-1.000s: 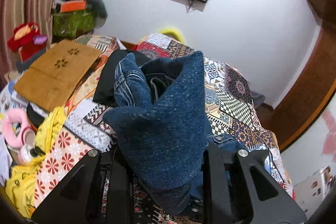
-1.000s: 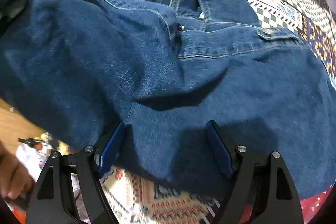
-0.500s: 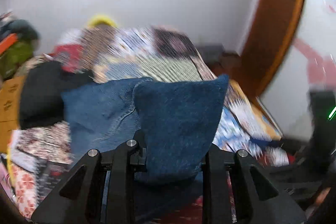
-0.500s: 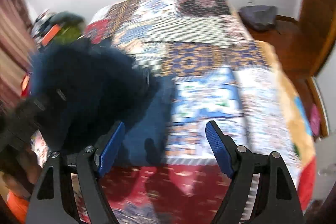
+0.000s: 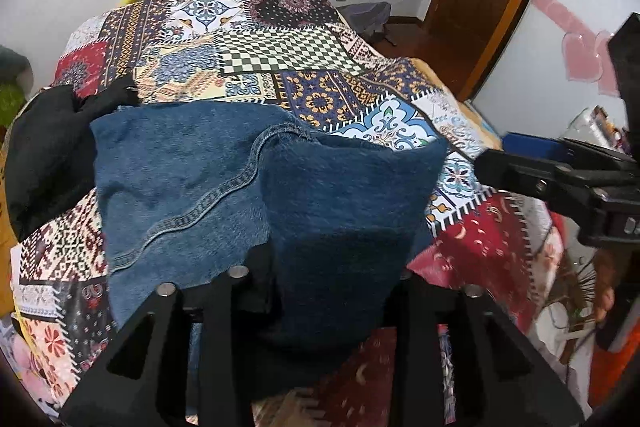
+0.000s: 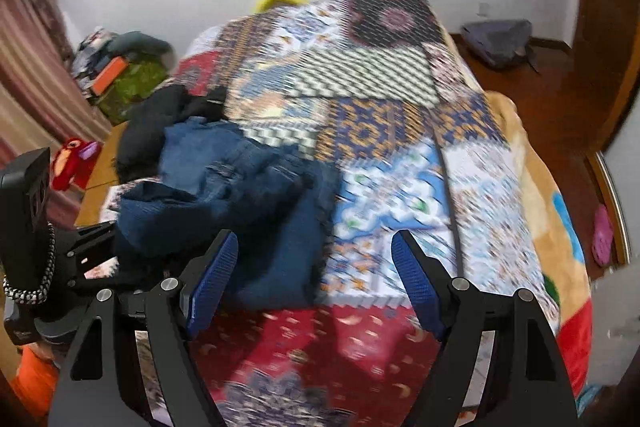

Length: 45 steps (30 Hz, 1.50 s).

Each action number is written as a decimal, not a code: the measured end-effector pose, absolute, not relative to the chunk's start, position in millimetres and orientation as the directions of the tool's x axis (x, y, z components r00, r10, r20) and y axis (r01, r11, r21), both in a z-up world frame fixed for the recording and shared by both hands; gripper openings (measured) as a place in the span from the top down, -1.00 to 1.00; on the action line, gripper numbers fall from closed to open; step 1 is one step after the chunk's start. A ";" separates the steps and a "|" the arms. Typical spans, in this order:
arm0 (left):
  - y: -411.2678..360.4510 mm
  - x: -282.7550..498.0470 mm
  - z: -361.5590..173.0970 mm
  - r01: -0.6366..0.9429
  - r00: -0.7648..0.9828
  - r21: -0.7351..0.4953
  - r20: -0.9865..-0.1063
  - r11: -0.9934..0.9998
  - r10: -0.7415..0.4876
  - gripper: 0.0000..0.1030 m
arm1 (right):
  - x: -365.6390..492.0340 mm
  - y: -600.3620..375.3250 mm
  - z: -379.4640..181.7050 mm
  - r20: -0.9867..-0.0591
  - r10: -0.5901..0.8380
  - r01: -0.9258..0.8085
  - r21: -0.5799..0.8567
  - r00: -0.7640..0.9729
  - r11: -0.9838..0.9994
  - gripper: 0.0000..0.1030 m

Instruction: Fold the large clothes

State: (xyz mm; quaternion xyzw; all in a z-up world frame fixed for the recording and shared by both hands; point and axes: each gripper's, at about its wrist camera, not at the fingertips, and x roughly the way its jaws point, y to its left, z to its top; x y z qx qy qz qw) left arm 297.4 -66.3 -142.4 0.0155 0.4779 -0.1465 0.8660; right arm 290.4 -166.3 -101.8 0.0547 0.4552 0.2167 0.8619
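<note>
Step in hand: the denim jacket (image 5: 224,187) is being laid down in a folded heap on the bed (image 5: 320,99), so a fold looks to be just finishing.
Jacket's place: it is lying toward the left side of the bed, near the front edge, with one flap doubled over the rest; its far left edge is touching a black garment (image 5: 44,147).
Left tool (image 5: 320,283): its jaws are opening; a thick fold of denim is sitting between them, and whether the pads are pressing it at this instant I cannot tell.
Right tool (image 6: 314,287): it is standing wide apart with nothing between the blue pads (image 6: 210,287), hovering over the red patch at the front edge of the bed, just right of the jacket.
Next move, as I judge it: the left tool is needing to let the fold drop clear and pull back without dragging the flap; then both tools should be taking fresh edges for another fold, since the heap is looking bunched and not flat.
Risk: thick denim may be springing open once released.
Count, left to right: black garment, one; denim jacket, one; tools, two; patchwork cover on the bed, one.
</note>
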 end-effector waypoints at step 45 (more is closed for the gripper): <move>87.3 272.2 -160.3 -0.031 0.567 -0.067 -0.823 0.997 -0.038 -0.59 | 331.5 -93.1 -152.9 -0.866 0.419 -0.421 0.285 0.272 0.861 -0.62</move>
